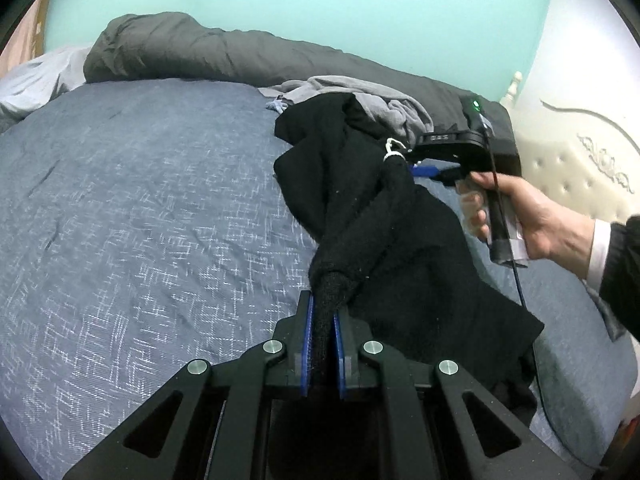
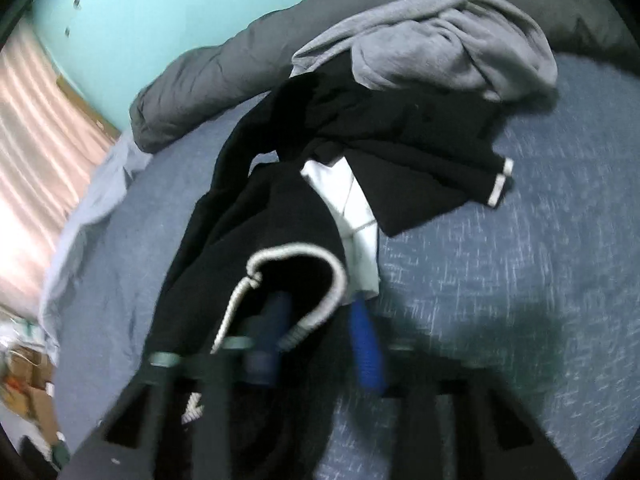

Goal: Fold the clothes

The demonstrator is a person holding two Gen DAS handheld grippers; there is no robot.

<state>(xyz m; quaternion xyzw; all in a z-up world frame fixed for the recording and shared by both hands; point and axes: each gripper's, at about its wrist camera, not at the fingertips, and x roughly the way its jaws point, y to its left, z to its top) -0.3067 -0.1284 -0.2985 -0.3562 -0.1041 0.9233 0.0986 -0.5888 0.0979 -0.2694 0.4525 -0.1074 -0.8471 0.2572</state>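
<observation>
A black hooded garment (image 1: 404, 248) with white trim lies crumpled on the blue bedspread (image 1: 140, 200). My left gripper (image 1: 322, 320) is shut on a bunched knit part of it, close to the camera. A ridge of the fabric rises from there to my right gripper (image 1: 418, 169), which a hand (image 1: 532, 216) holds at the right. In the blurred right wrist view, my right gripper (image 2: 320, 320) has black fabric and the white-edged hood rim (image 2: 320, 258) between its blue fingers (image 2: 366, 344). The black garment (image 2: 280, 216) shows a white inner layer (image 2: 348, 204) and a white-striped cuff (image 2: 500, 184).
A grey garment (image 1: 372, 98) lies bunched behind the black one, also seen as a grey pile (image 2: 444, 44). A dark grey rolled duvet (image 1: 224, 48) runs along the turquoise wall. A cream padded headboard (image 1: 576, 152) stands at the right. The bedspread spreads wide to the left.
</observation>
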